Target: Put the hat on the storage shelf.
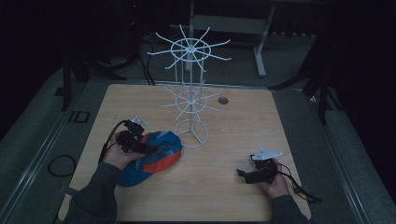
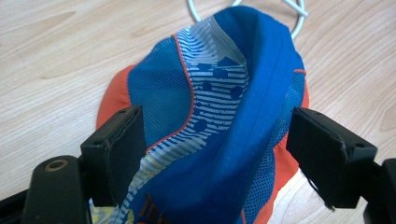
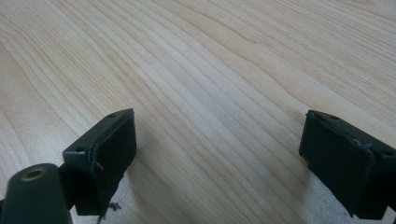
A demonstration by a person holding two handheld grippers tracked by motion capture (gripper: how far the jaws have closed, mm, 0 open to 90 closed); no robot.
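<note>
Where the wooden table (image 1: 233,140) fills the middle of the high view, a white wire display rack (image 1: 190,88) stands upright toward 12 o'clock of the tabletop, its ring base (image 1: 191,134) resting on the wood and two tiers of radiating hooks above it. A blue and orange cap (image 1: 152,156) lies at about 8 o'clock of the table, just beside the ring base — whether cap and base touch, cannot tell.

Left gripper (image 1: 148,149): held in the left hand (image 1: 119,156) at 9 o'clock of the cap, pointing toward 3 o'clock across it. In the left gripper view the gripper (image 2: 212,140) has its two black jaws spread, one on each side of the cap (image 2: 219,116); the cloth bulges up between them, blue mesh and striped panel with an orange edge underneath. The jaws flank the cloth without squeezing it — released, not clenched. Part of the white ring (image 2: 294,18) shows at 12 o'clock beyond the cap.

Right gripper (image 1: 242,175): held in the right hand (image 1: 275,184) at about 5 o'clock of the table, well apart from cap and rack, grey plate (image 1: 267,153) on top, cable (image 1: 299,186) trailing toward 4 o'clock. In the right gripper view its jaws (image 3: 217,154) stand wide apart over bare wood grain (image 3: 210,70), nothing between them.
</note>
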